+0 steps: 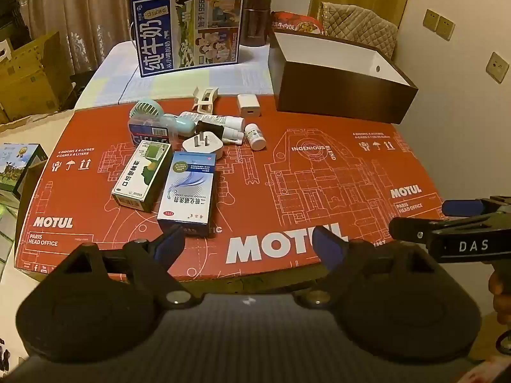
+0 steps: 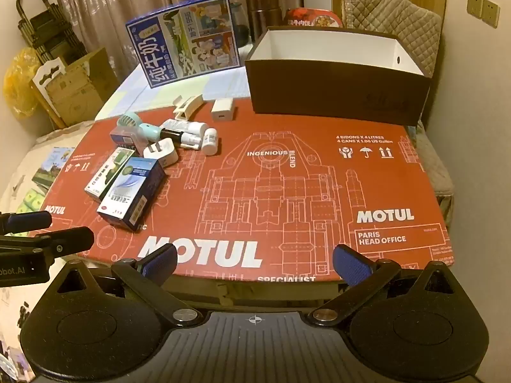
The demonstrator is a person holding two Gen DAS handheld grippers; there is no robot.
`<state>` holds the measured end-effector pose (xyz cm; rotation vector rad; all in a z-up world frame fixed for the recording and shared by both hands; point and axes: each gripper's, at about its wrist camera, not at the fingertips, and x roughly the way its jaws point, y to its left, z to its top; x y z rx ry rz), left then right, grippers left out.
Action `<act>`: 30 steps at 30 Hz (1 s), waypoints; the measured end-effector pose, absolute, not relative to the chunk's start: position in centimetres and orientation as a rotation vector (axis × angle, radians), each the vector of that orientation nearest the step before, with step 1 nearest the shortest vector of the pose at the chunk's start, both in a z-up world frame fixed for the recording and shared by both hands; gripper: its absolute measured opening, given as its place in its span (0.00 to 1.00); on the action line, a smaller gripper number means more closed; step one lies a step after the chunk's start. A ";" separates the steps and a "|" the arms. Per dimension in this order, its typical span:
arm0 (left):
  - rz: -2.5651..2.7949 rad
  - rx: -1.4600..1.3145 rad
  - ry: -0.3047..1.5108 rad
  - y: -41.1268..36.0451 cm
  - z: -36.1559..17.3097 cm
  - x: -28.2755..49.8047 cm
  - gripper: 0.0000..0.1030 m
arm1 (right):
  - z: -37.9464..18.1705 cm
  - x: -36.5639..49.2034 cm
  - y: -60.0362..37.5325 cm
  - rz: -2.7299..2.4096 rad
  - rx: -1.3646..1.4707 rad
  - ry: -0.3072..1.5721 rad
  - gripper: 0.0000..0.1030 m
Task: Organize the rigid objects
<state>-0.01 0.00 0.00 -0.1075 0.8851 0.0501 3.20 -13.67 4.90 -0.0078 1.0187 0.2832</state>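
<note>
Right tool [image 2: 254, 263], lower frame: blue-padded fingers spread wide, nothing between them. Left tool [image 2: 32, 233], left edge: partly in view.
Surface [image 2: 319, 191]: red printed cardboard sheet, centre.
Clutter, left of centre: blue-white carton [image 2: 131, 198], green-white carton [image 2: 107, 172] touching beside it, white plug adapter [image 2: 161, 154], white pill bottle [image 2: 210, 142], mint handheld fan [image 2: 134, 124], white tube [image 2: 183, 126], cream hair clip [image 2: 186, 105], white charger cube [image 2: 222, 110].
Dark box with white interior [image 2: 335, 95], upper right, open-topped.
Blue milk carton [image 2: 185, 38], upper left of centre, upright.
</note>
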 end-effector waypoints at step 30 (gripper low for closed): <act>0.051 -0.111 0.886 -0.7 0.8 -0.1 0.82 | 5.0 3.0 -13.3 0.281 -0.010 1.016 0.98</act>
